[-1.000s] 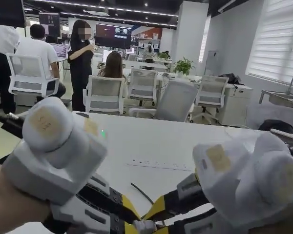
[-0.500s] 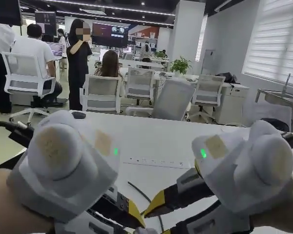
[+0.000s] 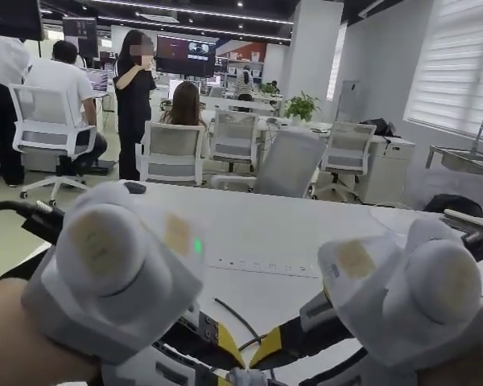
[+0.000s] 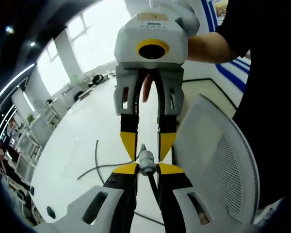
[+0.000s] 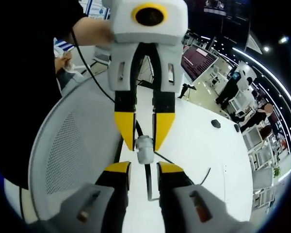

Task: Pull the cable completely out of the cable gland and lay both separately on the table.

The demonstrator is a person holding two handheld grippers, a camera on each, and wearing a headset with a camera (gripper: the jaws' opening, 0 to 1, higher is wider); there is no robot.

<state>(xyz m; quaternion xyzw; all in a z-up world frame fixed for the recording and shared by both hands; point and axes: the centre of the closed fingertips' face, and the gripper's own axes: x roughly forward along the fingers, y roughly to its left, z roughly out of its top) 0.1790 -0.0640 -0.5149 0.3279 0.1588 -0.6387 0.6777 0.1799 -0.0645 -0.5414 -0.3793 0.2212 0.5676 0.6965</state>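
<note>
Jaws meet tip to tip low in the head view, half hidden behind both gripper bodies, above the table's [image 3: 322,233] near edge; office chairs [image 3: 173,153] stand beyond. Left gripper view: the left gripper [image 4: 148,168], facing the right gripper [image 4: 148,154], clenches the cable gland [image 4: 146,162]. Right gripper view: its own jaws straddle the cable [image 5: 148,180], released, with the gland just ahead.
</note>
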